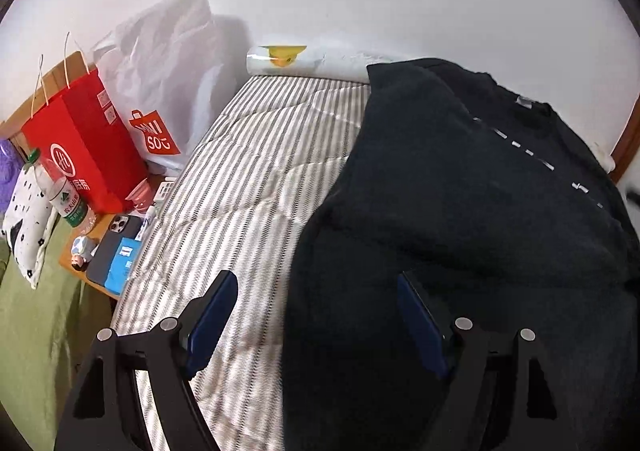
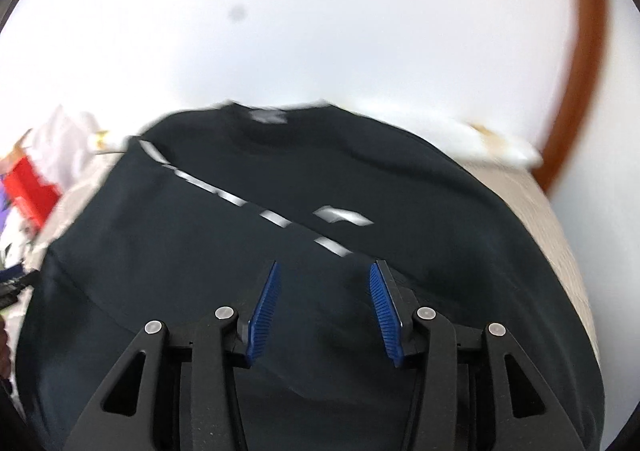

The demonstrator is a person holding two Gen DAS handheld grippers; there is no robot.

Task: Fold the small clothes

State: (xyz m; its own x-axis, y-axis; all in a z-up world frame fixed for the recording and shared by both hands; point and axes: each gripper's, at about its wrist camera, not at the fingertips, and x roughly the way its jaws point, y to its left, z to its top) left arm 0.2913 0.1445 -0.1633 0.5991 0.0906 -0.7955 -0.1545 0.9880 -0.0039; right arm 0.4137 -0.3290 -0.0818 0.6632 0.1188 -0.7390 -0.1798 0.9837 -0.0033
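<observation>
A black T-shirt (image 1: 472, 211) with white print lies spread on a grey-and-white striped mattress (image 1: 256, 179), neck toward the wall. My left gripper (image 1: 316, 291) is open and empty, its fingers straddling the shirt's left edge near the hem. In the right wrist view the same shirt (image 2: 192, 251) fills the lower frame, blurred by motion. My right gripper (image 2: 324, 283) is open and empty, held over the shirt's middle, below the white print.
A red paper bag (image 1: 80, 147) and a white shopping bag (image 1: 168, 63) stand at the mattress's left. A water bottle (image 1: 60, 191), a phone (image 1: 112, 247) and small items sit on a wooden stand. A white roll (image 1: 304, 61) lies against the wall. A wooden frame (image 2: 576, 91) curves at right.
</observation>
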